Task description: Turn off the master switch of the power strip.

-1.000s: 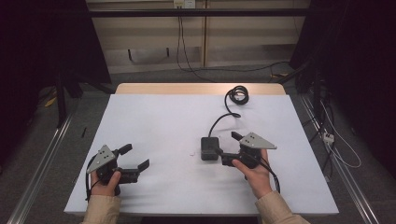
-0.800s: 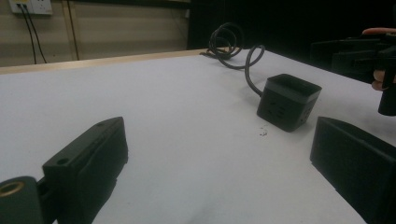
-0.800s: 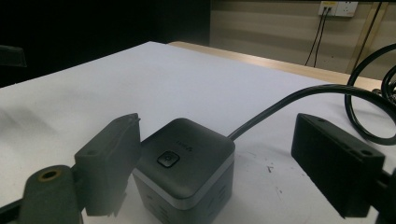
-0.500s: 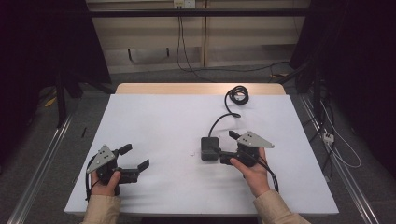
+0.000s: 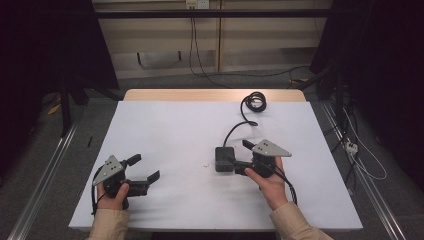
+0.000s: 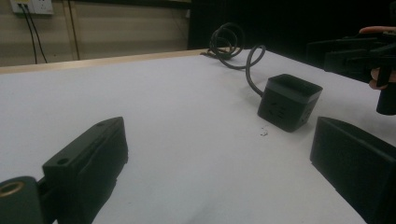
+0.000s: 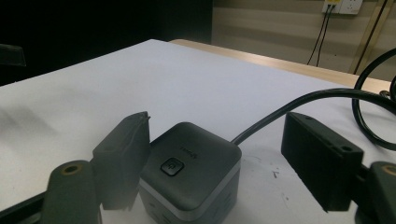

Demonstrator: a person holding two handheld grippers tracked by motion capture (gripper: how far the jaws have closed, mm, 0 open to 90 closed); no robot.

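Grey and cube-shaped, the power block [image 5: 224,159] sits on the white tabletop [image 5: 170,135] right of centre, its black cable [image 5: 239,125] running back to a coil [image 5: 254,101] by the far edge. The right gripper [image 5: 243,158] straddles the block, jaws just closing, one at its side, the other apart. The left gripper [image 5: 144,169] rests near the front left, jaws wide with nothing between them.

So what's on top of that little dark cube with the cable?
The cube's top has one square button and faint lettering. The right gripper straddles it; its underside is hidden against the table.
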